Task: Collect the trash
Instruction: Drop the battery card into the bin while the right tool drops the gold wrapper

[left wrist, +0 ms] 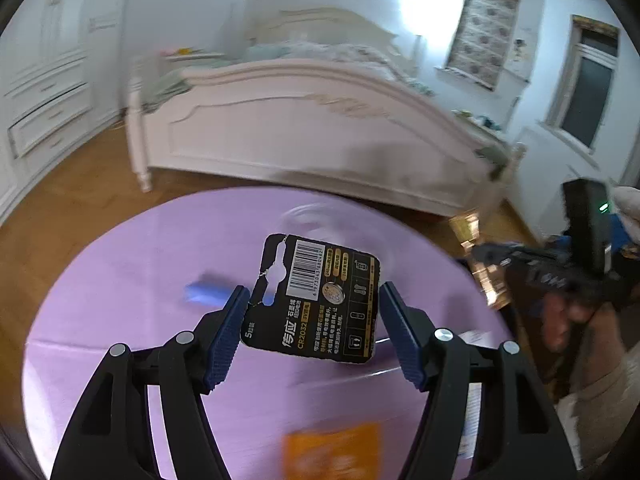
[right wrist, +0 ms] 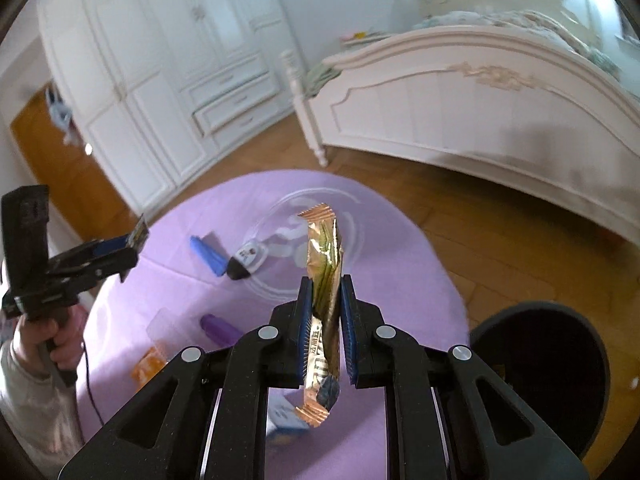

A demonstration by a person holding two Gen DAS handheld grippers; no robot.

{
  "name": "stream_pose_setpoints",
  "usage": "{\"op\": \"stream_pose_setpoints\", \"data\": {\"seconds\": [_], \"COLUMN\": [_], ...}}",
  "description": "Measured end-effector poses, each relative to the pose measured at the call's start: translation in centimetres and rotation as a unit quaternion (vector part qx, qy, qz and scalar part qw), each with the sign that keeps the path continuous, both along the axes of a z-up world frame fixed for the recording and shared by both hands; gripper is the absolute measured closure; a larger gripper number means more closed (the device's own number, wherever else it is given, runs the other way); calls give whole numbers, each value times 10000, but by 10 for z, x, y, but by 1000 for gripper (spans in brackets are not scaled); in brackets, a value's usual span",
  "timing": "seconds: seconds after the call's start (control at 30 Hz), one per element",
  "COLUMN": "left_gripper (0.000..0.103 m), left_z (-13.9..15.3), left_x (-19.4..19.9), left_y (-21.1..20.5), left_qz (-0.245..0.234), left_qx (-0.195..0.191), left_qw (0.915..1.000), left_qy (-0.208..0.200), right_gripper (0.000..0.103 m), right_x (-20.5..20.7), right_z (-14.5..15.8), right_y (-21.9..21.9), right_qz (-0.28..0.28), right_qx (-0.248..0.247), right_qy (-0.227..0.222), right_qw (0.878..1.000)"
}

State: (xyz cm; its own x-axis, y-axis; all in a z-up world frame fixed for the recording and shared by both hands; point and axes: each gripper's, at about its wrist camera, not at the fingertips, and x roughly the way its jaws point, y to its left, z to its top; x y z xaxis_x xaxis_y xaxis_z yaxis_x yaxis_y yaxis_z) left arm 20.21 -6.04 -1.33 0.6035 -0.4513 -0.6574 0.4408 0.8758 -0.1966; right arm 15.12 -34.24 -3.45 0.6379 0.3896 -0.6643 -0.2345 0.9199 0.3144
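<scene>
A person is standing at a round worktop (right wrist: 400,280) covered in a lilac cloth, holding a pair of tongs in each hand. The left tongs (left wrist: 312,312) are gripping a black battery card (left wrist: 316,300) edge to edge across its width, so it is hanging flat and clear above the worktop. The right tongs (right wrist: 325,320) are pressed tight on a gold snack wrapper (right wrist: 325,280), pinching its narrow middle so both crimped ends are sticking out, one toward the camera and one away. Just beside the worktop, on the right tongs' side, a dark round bin (right wrist: 560,360) is standing on the wooden floor, likely where both pieces are heading. More litter is lying on the worktop: a blue tube (right wrist: 206,254) beside a small white packet (right wrist: 250,258), a purple piece (right wrist: 218,328) and an orange packet (right wrist: 150,364) nearer the person. Beyond the worktop a white bed (right wrist: 460,112) is filling the room.
</scene>
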Motion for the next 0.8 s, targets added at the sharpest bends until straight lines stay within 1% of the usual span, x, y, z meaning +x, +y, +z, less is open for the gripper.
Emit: {"op": "stream_pose_setpoints", "data": {"seconds": [0.07, 0.13, 0.23, 0.27, 0.33, 0.37, 0.5, 0.63, 0.7, 0.8], "left_gripper": [38, 38, 38, 38, 37, 38, 38, 38, 38, 37], "left_z": [7, 13, 13, 12, 7, 3, -13, -30, -38, -48], "left_x": [1, -1, -5, -6, -8, -7, -8, -7, -5, -8], "left_y": [-21, -53, -96, -116, -139, -157, -205, -240, -254, -267], "left_qz": [-228, -550, -941, -1111, -1316, -1451, -1812, -2015, -2074, -2124], "left_qx": [-83, -156, -199, -215, -232, -229, -232, -207, -165, -98], "left_qw": [9997, 9984, 9954, 9936, 9910, 9891, 9825, 9776, 9757, 9738], "left_qy": [-24, -22, 17, 36, 80, 141, 357, 581, 691, 806], "right_gripper": [88, 88, 88, 88, 88, 88, 88, 88, 88, 88], "right_x": [-9, -17, -28, -32, -41, -44, -60, -70, -72, -73], "right_z": [1, -1, -5, -7, -11, -14, -27, -43, -51, -65], "right_y": [-14, -34, -67, -75, -99, -110, -150, -179, -185, -197], "right_qz": [-167, -369, -717, -804, -1065, -1185, -1613, -1904, -2004, -2142], "right_qx": [91, 211, 359, 391, 457, 486, 589, 643, 674, 751], "right_qy": [-21, -19, 1, 7, 26, 46, 121, 232, 285, 386], "right_qw": [9998, 9991, 9968, 9960, 9933, 9918, 9851, 9793, 9770, 9731]}}
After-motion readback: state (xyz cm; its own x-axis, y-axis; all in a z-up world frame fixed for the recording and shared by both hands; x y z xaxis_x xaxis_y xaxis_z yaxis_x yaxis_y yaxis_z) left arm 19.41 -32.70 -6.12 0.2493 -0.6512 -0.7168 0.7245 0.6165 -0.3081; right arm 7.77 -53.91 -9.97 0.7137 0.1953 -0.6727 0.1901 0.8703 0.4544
